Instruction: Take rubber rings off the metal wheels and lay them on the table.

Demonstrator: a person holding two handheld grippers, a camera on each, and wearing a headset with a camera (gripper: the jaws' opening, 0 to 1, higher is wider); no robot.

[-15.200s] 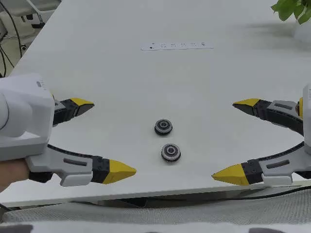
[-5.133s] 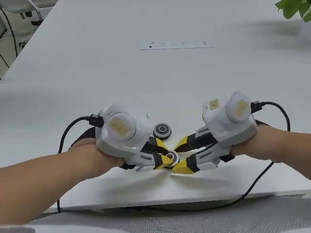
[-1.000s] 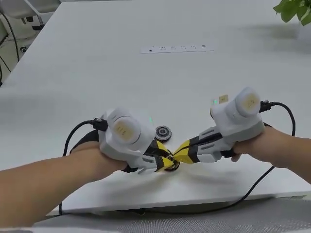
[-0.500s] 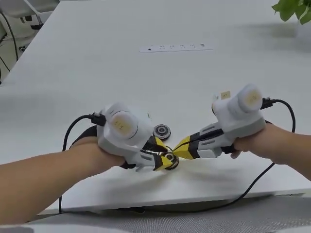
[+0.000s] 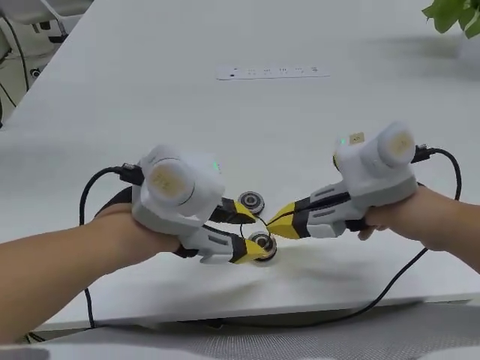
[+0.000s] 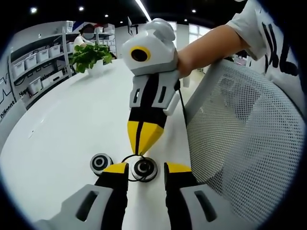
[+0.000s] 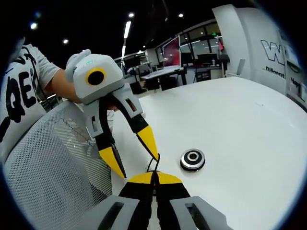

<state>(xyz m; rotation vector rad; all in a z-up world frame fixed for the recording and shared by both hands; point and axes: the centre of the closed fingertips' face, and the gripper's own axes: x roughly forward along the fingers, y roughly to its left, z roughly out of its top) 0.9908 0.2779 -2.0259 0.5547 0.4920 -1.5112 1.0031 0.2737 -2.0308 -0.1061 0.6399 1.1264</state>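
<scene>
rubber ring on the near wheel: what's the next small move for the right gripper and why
Probably pull the right gripper, kept shut, away from the near wheel. Its tips pinch the thin black rubber ring, which hangs partly off the wheel, and the open jaws of the left gripper flank that wheel, so a pull should free the ring.

This looks like an open-plan office or tech lab. A long white counter (image 5: 150, 90) stretches far beyond the left tongs (image 5: 256, 234) and the right tongs (image 5: 271, 227), with a flat white socket strip (image 5: 274, 72) set into it well ahead of both. A green leafy plant (image 5: 450, 13) stands far ahead, to the right of the right tongs, and past it stands a rack of white storage bins (image 6: 33, 67). A grey mesh chair back (image 7: 48, 163) stands just behind the tongs. Overhead, a dark ceiling (image 6: 105, 9) carries round spotlights (image 6: 33, 9) and a bright light strip (image 7: 127, 28).
</scene>
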